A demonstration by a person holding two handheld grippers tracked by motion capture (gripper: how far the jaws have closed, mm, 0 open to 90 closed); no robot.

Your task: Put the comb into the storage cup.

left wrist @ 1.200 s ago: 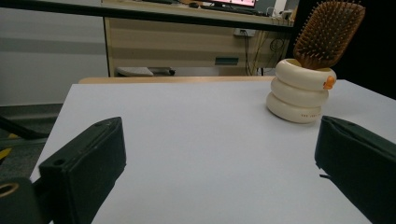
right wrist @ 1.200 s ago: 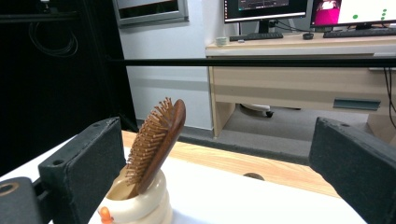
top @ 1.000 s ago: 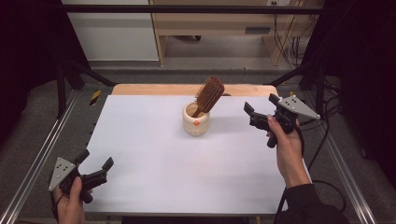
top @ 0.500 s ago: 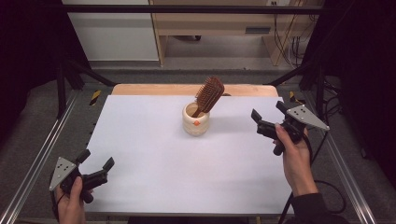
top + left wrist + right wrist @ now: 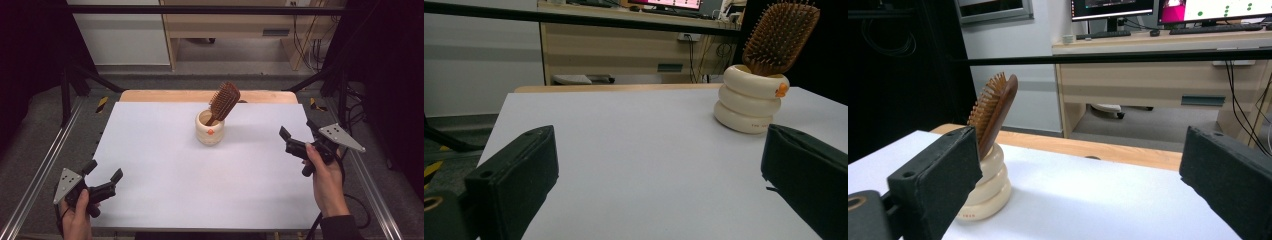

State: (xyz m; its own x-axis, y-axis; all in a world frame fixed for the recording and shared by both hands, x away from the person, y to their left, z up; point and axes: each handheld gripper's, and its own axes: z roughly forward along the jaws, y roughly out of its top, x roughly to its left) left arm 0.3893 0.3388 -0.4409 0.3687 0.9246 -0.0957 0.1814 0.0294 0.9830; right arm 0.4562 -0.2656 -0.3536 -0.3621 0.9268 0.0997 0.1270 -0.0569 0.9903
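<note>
Hairbrush: brown wood, oval paddle head with bristles, standing handle-down and tilted in cream ringed holder at tabletop centre, toward far edge. Orange mark on holder front; small lettering near base, unreadable. Right gripper at right edge, fingers spread wide, empty, well apart from holder. Left gripper at near left corner, fingers likewise spread, empty. Bare tabletop between grippers and holder.

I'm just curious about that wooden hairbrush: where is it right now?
In the high view the hairbrush stands handle-down in a cream holder near the table's far edge, leaning right, nearer the right gripper.
</note>
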